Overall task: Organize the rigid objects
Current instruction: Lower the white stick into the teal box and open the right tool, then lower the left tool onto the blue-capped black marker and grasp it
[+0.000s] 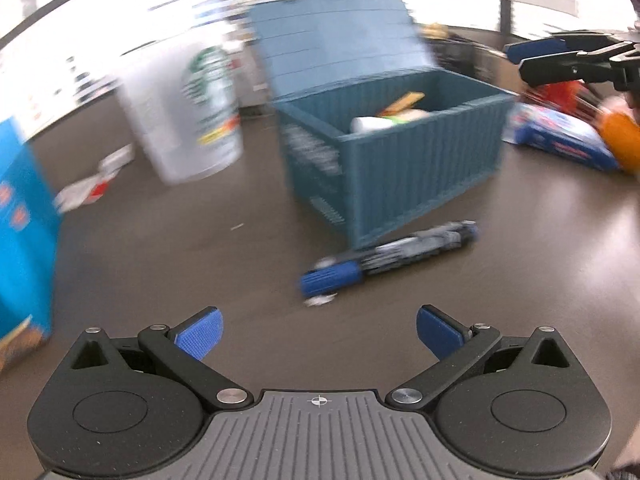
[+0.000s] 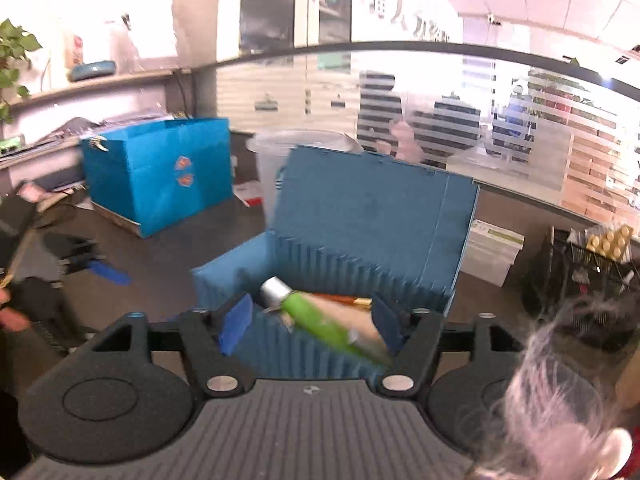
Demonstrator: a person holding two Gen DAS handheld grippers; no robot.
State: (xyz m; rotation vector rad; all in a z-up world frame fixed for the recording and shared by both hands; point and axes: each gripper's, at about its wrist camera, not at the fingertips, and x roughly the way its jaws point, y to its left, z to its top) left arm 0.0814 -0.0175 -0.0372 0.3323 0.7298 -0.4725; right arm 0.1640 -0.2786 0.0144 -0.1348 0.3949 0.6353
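Ribbed blue plastic box (image 2: 320, 276), lid up, holds one green tube with silver cap (image 2: 316, 320), lying between the right gripper (image 2: 310, 326)'s spread blue pads, not pinched. One blue-capped marker (image 1: 388, 258) lies on the dark table (image 1: 200, 248) against the box, ahead of the left gripper (image 1: 318, 330), jaws wide apart, empty.

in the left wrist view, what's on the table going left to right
bright blue box → clear plastic cup with a green logo → teal storage box with its lid up → blue and white packet → orange thing at the right edge
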